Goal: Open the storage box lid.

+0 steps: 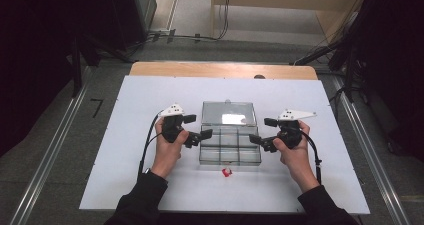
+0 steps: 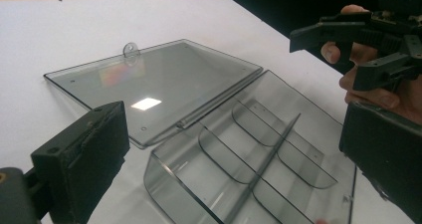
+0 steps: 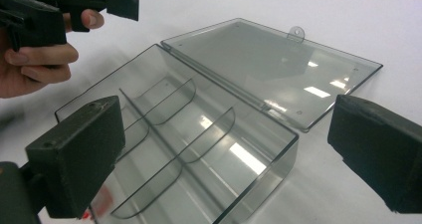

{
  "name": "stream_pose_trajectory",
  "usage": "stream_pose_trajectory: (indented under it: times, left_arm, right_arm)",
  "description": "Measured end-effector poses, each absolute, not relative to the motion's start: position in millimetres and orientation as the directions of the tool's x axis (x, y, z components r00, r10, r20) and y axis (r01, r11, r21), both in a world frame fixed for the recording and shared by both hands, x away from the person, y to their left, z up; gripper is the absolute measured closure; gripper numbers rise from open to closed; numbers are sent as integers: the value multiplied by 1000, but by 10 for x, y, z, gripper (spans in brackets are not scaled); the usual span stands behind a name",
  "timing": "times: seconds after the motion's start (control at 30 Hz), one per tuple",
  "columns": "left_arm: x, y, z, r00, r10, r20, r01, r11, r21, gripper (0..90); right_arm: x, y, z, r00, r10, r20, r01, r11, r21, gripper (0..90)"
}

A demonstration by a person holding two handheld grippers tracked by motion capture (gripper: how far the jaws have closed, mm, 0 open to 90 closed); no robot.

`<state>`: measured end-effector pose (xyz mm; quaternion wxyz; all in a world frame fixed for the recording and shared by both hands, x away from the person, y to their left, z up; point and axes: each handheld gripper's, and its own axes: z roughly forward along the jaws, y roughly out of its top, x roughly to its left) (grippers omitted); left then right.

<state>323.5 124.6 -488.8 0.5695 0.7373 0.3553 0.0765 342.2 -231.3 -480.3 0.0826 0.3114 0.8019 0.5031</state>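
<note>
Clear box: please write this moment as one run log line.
clear box: lid open, flat on table | left gripper: open, holds nothing | right gripper: open, holds nothing | red piece: before box

Clear compartment box [image 1: 230, 146] lying open on the tabletop [image 1: 135, 115]

Smoky transparent plastic, its tray split by curved dividers into small cells; the hinged lid [image 1: 228, 113] lies flat on the tabletop behind the tray, a round hanging tab at its far edge.
</note>
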Motion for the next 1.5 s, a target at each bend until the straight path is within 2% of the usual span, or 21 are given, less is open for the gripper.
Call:
stream_pose_trajectory:
  times: [0.37, 0.83, 1.37, 1.5]
  left_arm:
    - [2957, 1261, -4918, 752, 617, -232, 396, -143, 907, 0]
    - [2588, 1388, -4904, 759, 617, -208, 356, -126, 926, 0]
    - [2292, 1641, -5004, 742, 641, -198, 349, -117, 930, 0]
    - [2249, 1689, -5034, 739, 647, -187, 350, -132, 927, 0]
  right_arm:
    - [3166, -2294, -4778, -818, 552, 164, 384, 311, 869, 0]
    - [2846, -2194, -4732, -837, 540, 83, 321, 363, 875, 0]
    - [2608, -2099, -4784, -866, 496, 64, 306, 423, 853, 0]
    - [2561, -2080, -4800, -872, 484, 69, 305, 428, 851, 26]
